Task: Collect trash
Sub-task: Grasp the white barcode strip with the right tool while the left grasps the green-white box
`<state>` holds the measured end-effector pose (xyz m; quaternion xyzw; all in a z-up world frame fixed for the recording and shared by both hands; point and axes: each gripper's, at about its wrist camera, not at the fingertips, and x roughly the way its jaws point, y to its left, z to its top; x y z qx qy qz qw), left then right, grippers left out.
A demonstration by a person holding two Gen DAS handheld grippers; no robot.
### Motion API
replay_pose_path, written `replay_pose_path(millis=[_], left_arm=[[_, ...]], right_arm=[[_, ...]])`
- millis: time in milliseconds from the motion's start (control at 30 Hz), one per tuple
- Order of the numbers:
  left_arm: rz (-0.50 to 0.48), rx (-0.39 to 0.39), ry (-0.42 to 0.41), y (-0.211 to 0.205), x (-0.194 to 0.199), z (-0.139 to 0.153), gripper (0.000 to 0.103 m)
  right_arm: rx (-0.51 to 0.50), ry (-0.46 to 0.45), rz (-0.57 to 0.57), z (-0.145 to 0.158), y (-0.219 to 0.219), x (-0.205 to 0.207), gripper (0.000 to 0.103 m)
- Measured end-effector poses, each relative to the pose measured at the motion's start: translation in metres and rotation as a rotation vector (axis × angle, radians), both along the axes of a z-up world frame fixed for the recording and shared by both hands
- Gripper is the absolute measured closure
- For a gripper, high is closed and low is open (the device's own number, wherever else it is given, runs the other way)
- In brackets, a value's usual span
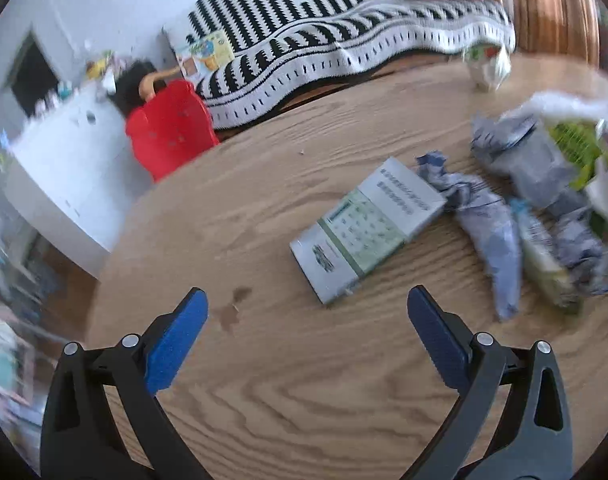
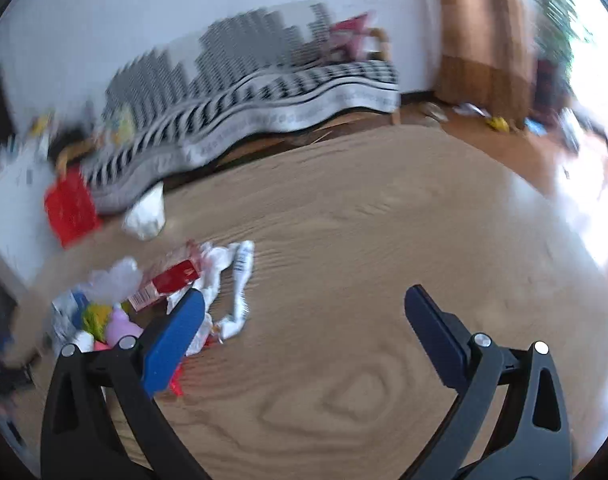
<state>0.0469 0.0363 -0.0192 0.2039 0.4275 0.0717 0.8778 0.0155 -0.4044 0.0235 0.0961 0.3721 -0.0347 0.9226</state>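
My left gripper (image 1: 307,300) is open and empty above the wooden table (image 1: 264,360). A flat grey and green box (image 1: 367,228) lies just ahead of it. Crumpled grey-blue wrappers (image 1: 491,236) and more trash (image 1: 543,168) lie to its right. My right gripper (image 2: 304,300) is open and empty over the same table (image 2: 363,240). To its left lies a trash pile: a red carton (image 2: 172,280), twisted white wrappers (image 2: 240,280), and clear plastic (image 2: 116,276) over pink and yellow bits (image 2: 104,320). A crumpled white bag (image 2: 146,216) sits further back.
A sofa with a black and white striped blanket (image 1: 343,40) stands behind the table. A red chair (image 1: 172,128) and a white cabinet (image 1: 64,168) are at the left. A patterned cup (image 1: 487,64) stands at the table's far edge. Both views are motion-blurred.
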Motion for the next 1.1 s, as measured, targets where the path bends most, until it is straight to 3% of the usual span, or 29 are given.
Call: replay_pose_path(millis=[100,233,433,567,667,700,733,800,833,867,967,1100], left_arm=[[-0.024,-0.003,0.037,-0.002,0.015,-0.005,0.006],[-0.091,0.025,0.047,-0.009,0.03,-0.012,0.006],[-0.133,0.052,0.033,-0.014,0.057,-0.011,0.006],[-0.133,0.007,0.013,-0.015,0.072,-0.011,0.006],[-0.102,-0.075,0.016,-0.006,0.082,-0.012,0.006],[-0.081,-0.118,0.023,-0.001,0.085,-0.012,0.006],[-0.056,-0.192,0.042,0.005,0.089,-0.012,0.014],[-0.047,-0.401,0.076,0.019,0.091,-0.013,0.041],[-0.029,-0.391,0.068,0.02,0.088,-0.012,0.053],[-0.043,-0.374,0.076,0.018,0.085,-0.012,0.053],[-0.052,-0.385,0.088,0.014,0.073,-0.012,0.054],[-0.053,-0.366,0.037,0.01,0.055,-0.001,0.054]], right_arm=[[-0.126,0.069,0.081,-0.012,0.024,0.03,0.006],[-0.124,0.175,0.134,-0.035,0.041,0.057,0.006],[-0.205,0.221,0.137,-0.052,0.057,0.074,0.006],[-0.222,0.251,0.13,-0.061,0.057,0.084,0.006],[-0.192,0.261,0.116,-0.062,0.051,0.087,0.007],[-0.16,0.265,0.122,-0.063,0.046,0.086,0.01],[-0.116,0.258,0.128,-0.063,0.041,0.084,0.018],[-0.123,0.236,0.138,-0.059,0.037,0.081,0.044],[-0.123,0.227,0.14,-0.057,0.037,0.079,0.073],[-0.12,0.23,0.139,-0.056,0.035,0.078,0.09],[-0.105,0.236,0.157,-0.054,0.036,0.075,0.096],[-0.088,0.181,0.156,-0.038,0.038,0.067,0.097]])
